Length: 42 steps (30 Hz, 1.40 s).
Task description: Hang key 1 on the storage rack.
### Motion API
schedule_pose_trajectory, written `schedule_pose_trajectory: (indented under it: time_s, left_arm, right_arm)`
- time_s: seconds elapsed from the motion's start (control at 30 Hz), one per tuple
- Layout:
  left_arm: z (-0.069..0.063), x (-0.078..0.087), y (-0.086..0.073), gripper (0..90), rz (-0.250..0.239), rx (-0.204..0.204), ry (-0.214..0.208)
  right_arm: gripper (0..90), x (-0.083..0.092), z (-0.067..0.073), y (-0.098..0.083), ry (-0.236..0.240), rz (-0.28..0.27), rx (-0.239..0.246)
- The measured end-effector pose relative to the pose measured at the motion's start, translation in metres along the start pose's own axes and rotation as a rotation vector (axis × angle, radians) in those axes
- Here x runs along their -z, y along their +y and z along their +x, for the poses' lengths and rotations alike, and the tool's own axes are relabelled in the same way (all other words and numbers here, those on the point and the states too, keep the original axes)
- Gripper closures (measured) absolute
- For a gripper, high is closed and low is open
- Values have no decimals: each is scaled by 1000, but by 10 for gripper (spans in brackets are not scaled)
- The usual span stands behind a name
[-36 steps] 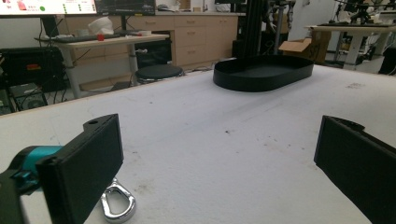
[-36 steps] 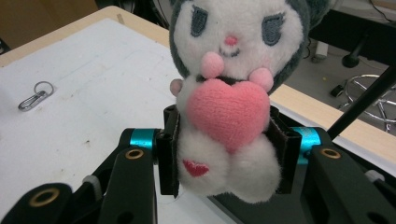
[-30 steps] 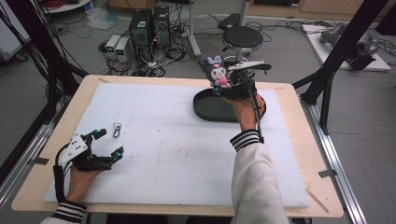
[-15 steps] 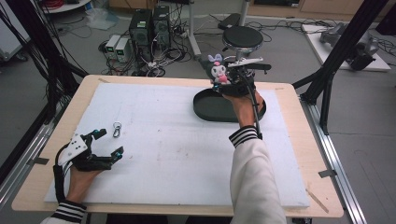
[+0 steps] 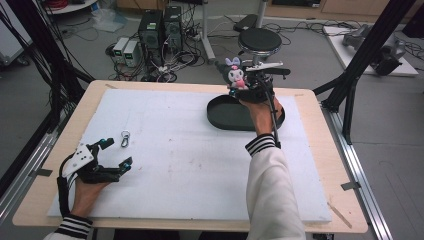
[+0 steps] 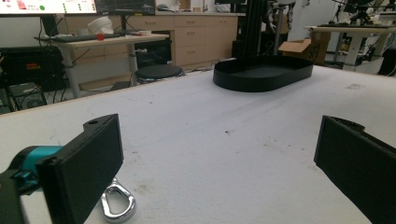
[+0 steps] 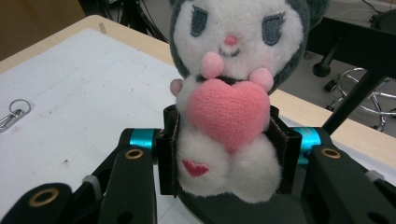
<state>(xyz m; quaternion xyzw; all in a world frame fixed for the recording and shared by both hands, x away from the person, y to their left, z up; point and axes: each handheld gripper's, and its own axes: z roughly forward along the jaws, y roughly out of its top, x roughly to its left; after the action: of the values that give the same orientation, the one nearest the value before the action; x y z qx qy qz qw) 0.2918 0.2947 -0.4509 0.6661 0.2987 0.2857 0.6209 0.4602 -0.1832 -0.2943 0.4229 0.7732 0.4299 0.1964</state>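
Pinching plush toy [image 7: 227,107] between right tongs [image 7: 224,149] above black tray [image 5: 225,114]; left tongs [image 6: 219,163] spread wide, empty.

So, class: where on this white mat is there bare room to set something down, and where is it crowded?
Bare: the wide stretch between the carabiner and the black tray, and the near mat beside the sleeve. Crowded: the tray's far side, where the right gripper holds the plush toy.

Wide bare white mat [image 5: 190,150] between the hands — only a metal clip [image 5: 125,138] near the left gripper [image 5: 114,153] and the black tray [image 5: 225,114] far right.
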Motion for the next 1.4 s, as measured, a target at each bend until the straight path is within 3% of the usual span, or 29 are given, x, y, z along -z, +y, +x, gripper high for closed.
schedule_pose_trajectory:
  time_s: [0.43, 1.03, 1.4]
  left_arm:
    - [0, 0, 0, 17, 0, 1, 0]
    - [0, 0, 0, 17, 0, 1, -1]
    - [0, 0, 0, 17, 0, 0, -1]
  right_arm:
    - [554, -2, -7, -6, -7, 50, -5]
    - [553, -13, -3, -11, -2, 137, 26]
    - [553, -20, -5, -15, 5, 164, 10]
